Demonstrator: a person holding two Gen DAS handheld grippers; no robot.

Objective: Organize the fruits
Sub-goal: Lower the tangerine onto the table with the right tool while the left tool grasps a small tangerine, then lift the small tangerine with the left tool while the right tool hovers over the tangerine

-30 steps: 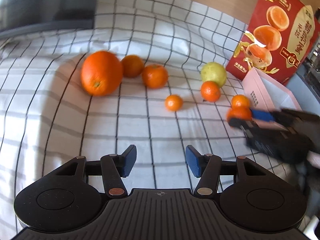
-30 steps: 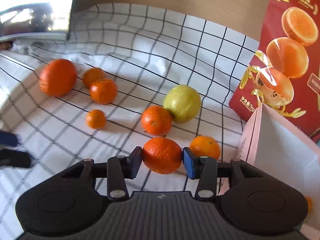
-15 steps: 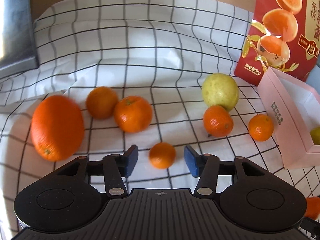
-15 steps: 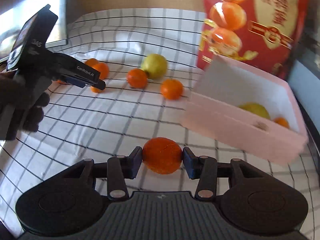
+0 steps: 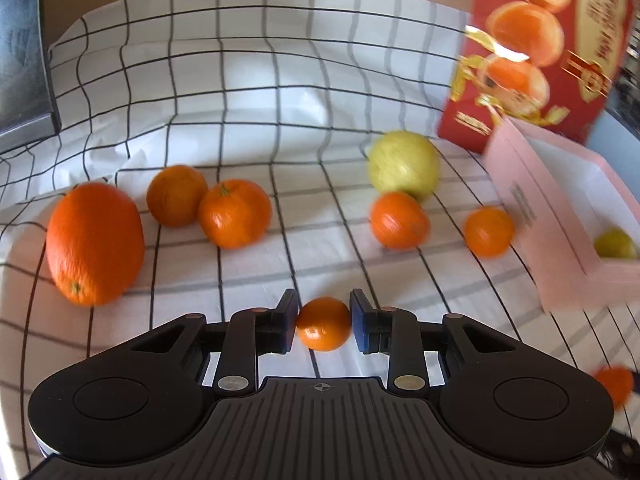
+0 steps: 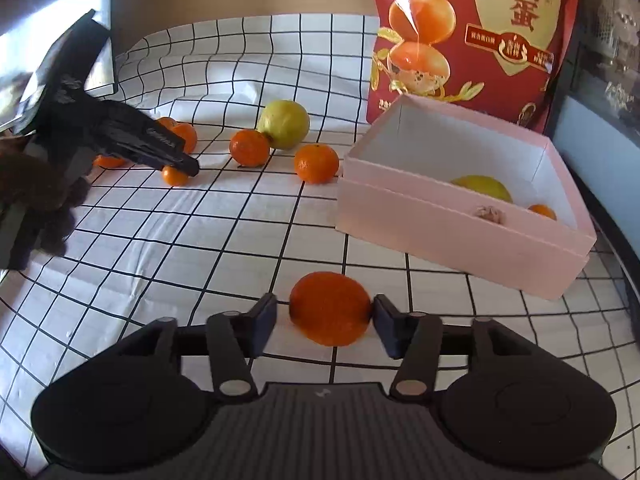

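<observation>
My left gripper [image 5: 323, 326] is shut on a small tangerine [image 5: 323, 323] low over the checked cloth; it also shows in the right wrist view [image 6: 176, 175]. My right gripper [image 6: 325, 322] has its jaws parted, a narrow gap on each side of an orange [image 6: 330, 308] that sits between them. A pink box [image 6: 460, 236] to the right front holds a yellow-green fruit [image 6: 486, 186] and a small tangerine [image 6: 543, 211]. Loose on the cloth lie a large orange [image 5: 94, 244], several smaller oranges and a yellow-green apple [image 5: 402, 166].
A red snack bag [image 6: 468, 36] stands behind the pink box. A dark metallic object [image 5: 20, 80] sits at the far left. The cloth [image 6: 200, 248] is wrinkled at the back. A dark ledge runs along the right edge [image 6: 592, 132].
My left gripper moved forward and closed on the small tangerine. My right gripper's jaws opened off the orange and moved closer to the pink box.
</observation>
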